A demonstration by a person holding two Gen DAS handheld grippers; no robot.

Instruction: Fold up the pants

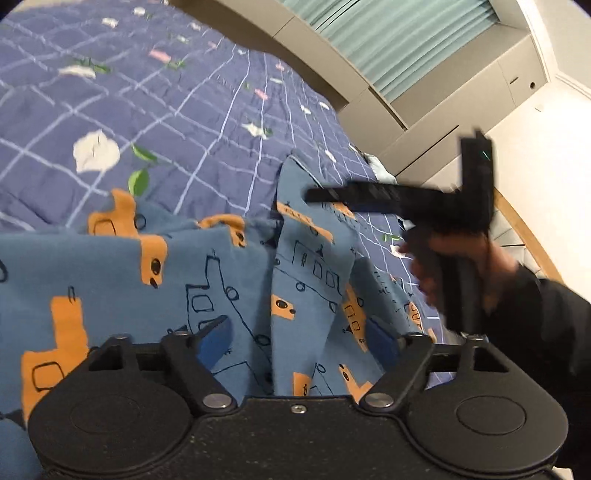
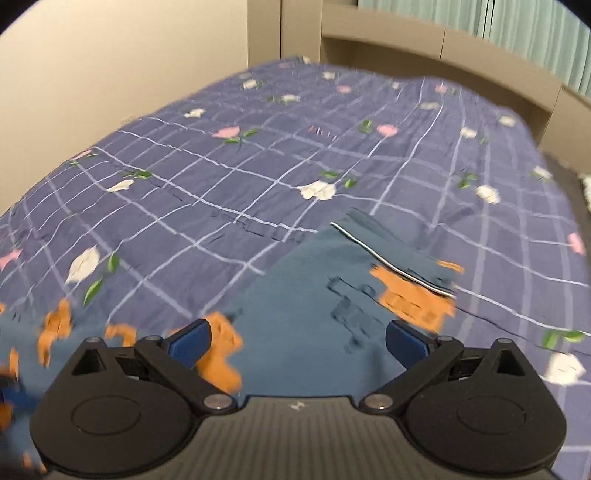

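The pants (image 1: 207, 273) are blue with orange and dark line drawings and lie rumpled on the bed. My left gripper (image 1: 295, 339) is open just above them, blue pads (image 1: 214, 341) spread apart with cloth between and below. In the left wrist view the right gripper (image 1: 314, 195) is held in a hand at the right, above the pants; its jaws are blurred. In the right wrist view my right gripper (image 2: 297, 343) is open over the pants (image 2: 306, 314), whose waistband edge (image 2: 391, 258) lies ahead.
The bed has a purple checked quilt with flowers (image 2: 258, 166). A grey headboard (image 2: 443, 62) and green curtains (image 2: 517, 33) stand behind it. A cream wall (image 2: 110, 66) is at the left. The bed's wooden edge (image 1: 517, 221) is at the right.
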